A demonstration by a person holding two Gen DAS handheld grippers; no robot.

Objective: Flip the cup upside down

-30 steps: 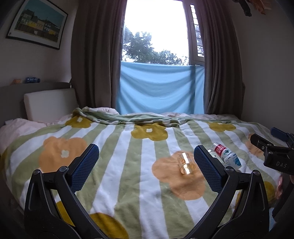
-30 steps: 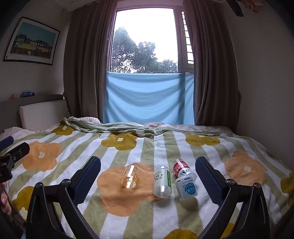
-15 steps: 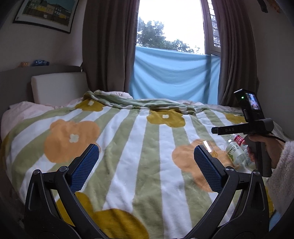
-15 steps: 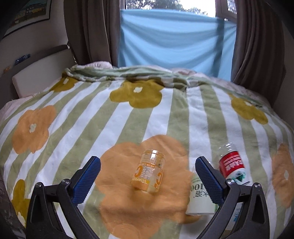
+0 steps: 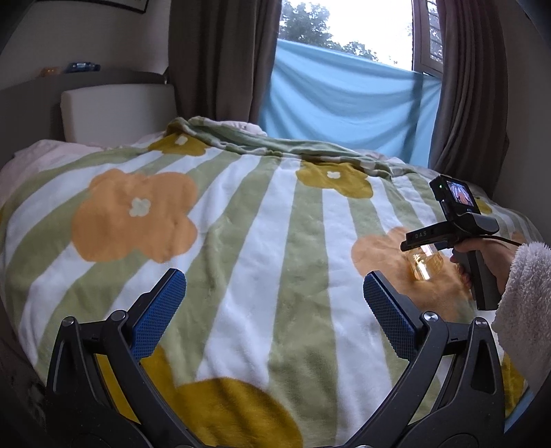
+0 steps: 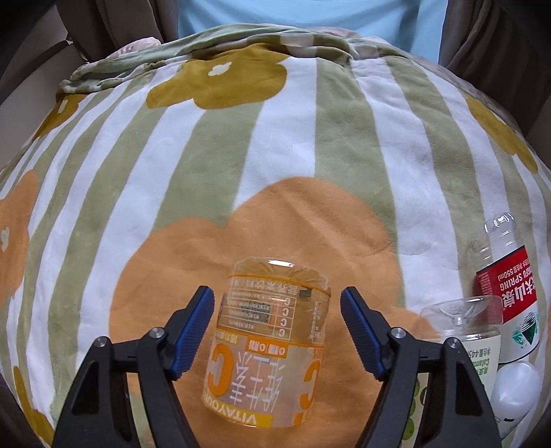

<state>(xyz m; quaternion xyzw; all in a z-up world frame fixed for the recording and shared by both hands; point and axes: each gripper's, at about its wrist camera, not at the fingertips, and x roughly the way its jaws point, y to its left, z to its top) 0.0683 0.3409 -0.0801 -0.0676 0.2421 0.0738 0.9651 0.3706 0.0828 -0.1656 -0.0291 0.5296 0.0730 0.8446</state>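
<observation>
My right tongs (image 6: 275,322) straddle the cup (image 6: 272,348), pads still clear of it — it lies on its side on the bed's blanket (image 6: 275,155). It looks thin, light, slick plastic, so I'd pinch mid-wall gently. Bottles (image 6: 506,303) crowd the right; left is open. My left tongs (image 5: 273,310) hang wide, empty.

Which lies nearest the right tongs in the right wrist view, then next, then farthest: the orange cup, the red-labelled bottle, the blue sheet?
1. Orange cup, between the open right tongs.
2. Red-labelled bottle, on the right.
3. Blue sheet, beyond the bed.
</observation>
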